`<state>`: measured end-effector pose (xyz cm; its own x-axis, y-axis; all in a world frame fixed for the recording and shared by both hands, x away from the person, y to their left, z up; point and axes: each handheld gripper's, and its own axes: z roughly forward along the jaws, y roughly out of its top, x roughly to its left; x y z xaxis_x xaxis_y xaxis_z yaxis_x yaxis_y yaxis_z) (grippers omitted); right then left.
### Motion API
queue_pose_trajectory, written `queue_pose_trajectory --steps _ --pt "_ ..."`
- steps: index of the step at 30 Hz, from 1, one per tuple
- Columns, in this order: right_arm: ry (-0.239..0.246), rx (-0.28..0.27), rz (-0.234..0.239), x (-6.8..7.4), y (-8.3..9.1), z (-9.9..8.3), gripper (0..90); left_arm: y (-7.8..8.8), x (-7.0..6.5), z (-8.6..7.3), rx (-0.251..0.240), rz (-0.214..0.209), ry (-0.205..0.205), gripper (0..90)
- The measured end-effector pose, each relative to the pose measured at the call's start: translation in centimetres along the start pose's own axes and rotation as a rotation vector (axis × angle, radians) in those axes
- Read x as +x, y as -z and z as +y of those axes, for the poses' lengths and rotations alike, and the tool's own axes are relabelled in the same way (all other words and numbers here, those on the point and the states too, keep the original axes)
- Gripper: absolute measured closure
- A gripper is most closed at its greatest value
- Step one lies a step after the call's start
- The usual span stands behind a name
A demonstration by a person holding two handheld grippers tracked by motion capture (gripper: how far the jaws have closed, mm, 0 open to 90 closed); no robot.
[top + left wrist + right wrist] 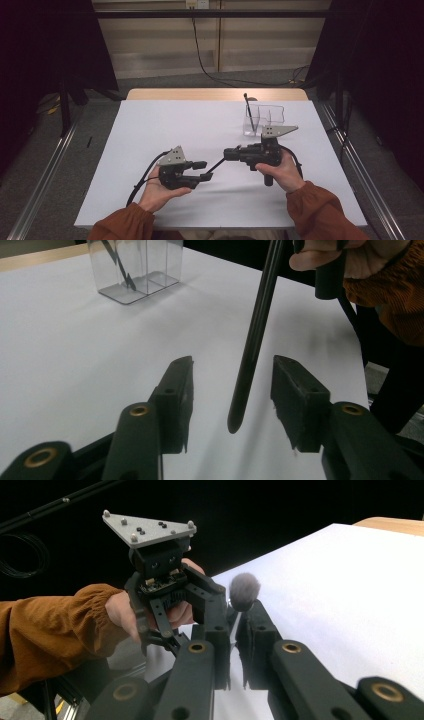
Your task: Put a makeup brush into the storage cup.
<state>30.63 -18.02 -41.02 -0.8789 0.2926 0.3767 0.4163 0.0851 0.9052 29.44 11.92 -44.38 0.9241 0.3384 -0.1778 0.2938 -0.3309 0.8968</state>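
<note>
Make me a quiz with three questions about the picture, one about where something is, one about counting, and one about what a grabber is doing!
1. Where is the clear box?
A. far right part of the table
B. near left corner
C. on the floor

2. How many compartments does the clear box have?
A. one
B. two
C. five

3. What is the right gripper doing?
A. hanging open
B. lying on the table
C. clamped on a black brush

Answers:
1 A: the high view shows it beyond the right hand.
2 B: one divider splits it.
3 C: its jaws pinch the brush, whose handle tip hangs between the open left gripper.
</note>
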Motion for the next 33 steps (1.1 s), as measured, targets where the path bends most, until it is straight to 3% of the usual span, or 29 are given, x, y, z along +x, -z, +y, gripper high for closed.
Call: queue_pose_trajectory --steps 5,9,14,17,19,21,23,26,29,31,33 --pt "0.004 0.002 -0.007 0.0 0.2 0.1 83.5 0.4 0.0 0.1 0.004 0.061 0.013 32.8" --pt "0.011 0.0 -0.022 0.0 0.5 0.2 83.4 0.9 0.1 0.3 -0.024 0.087 0.03 20.2" --pt "0.019 -0.008 -0.044 -0.1 0.9 0.3 83.5 1.4 0.1 0.4 -0.049 0.095 0.029 9.3" --pt "0.021 -0.005 -0.053 -0.2 1.1 0.4 83.5 1.7 0.2 0.5 -0.051 0.088 0.056 4.6" --pt "0.019 -0.006 -0.055 -0.2 1.1 0.4 83.4 2.0 0.1 0.5 -0.053 0.097 0.033 3.5" --pt "0.019 -0.006 -0.058 -0.2 1.2 0.5 83.5 2.4 0.1 0.5 -0.07 0.072 0.03 3.6" --pt "0.023 -0.005 -0.061 -0.2 1.3 0.5 83.4 2.9 0.1 0.5 -0.099 0.077 0.045 3.6" --pt "0.023 -0.001 -0.07 -0.2 1.5 0.5 83.5 3.5 0.2 0.4 -0.114 0.115 0.034 3.7" --pt "0.024 0.004 -0.081 -0.2 1.6 0.5 83.4 4.3 0.4 -0.2 -0.14 0.2 0.022 3.8" --pt "0.029 0.004 -0.086 -0.2 1.8 0.6 83.4 4.9 0.7 -0.5 -0.164 0.204 0.073 4.3" --pt "0.029 0.001 -0.095 -0.2 1.9 0.6 83.4 5.4 0.8 -0.7 -0.166 0.234 0.061 4.3"
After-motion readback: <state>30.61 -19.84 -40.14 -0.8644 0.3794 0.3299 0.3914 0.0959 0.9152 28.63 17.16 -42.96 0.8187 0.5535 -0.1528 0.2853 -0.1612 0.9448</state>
